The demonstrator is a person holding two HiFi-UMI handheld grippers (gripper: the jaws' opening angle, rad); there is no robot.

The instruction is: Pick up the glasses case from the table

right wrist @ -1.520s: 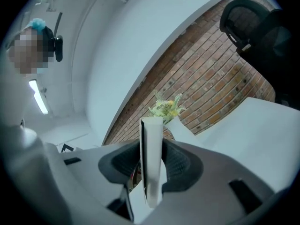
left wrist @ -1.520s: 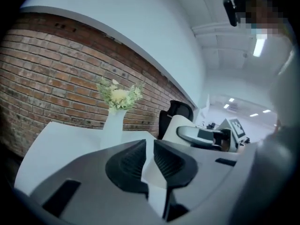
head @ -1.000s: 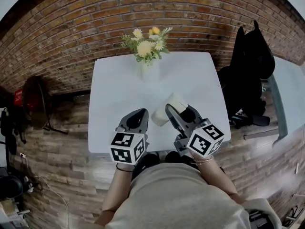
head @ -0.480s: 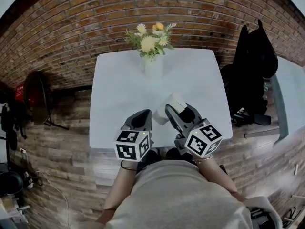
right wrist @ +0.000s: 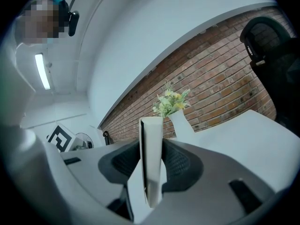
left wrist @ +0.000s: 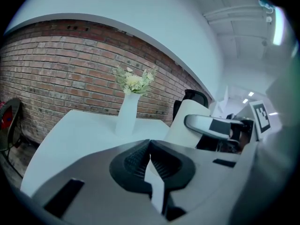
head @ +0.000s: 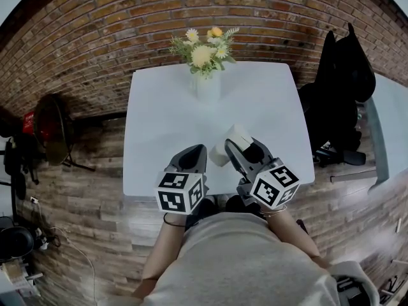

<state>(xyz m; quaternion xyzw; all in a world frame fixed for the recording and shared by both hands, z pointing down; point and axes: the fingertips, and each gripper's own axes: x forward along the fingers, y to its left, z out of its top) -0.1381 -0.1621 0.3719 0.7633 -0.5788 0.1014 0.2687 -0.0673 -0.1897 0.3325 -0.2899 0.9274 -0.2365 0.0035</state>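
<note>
The glasses case (head: 229,143) is white, smooth and closed, with a seam along its narrow side. It stands on edge, clamped between the jaws of the right claw (right wrist: 151,146), at about five o'clock from the middle of the tabletop (head: 159,120).

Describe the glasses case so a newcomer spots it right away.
Find the white square table against the brick wall. Above its near edge, the right gripper clamps the glasses case: a smooth white oblong, unlike the tall vase of flowers opposite.

Office-like room: brick wall (head: 95,37), white table (head: 159,126) (flower vase (head: 207,85) on it), black office chair (right wrist: 269,41).
</note>
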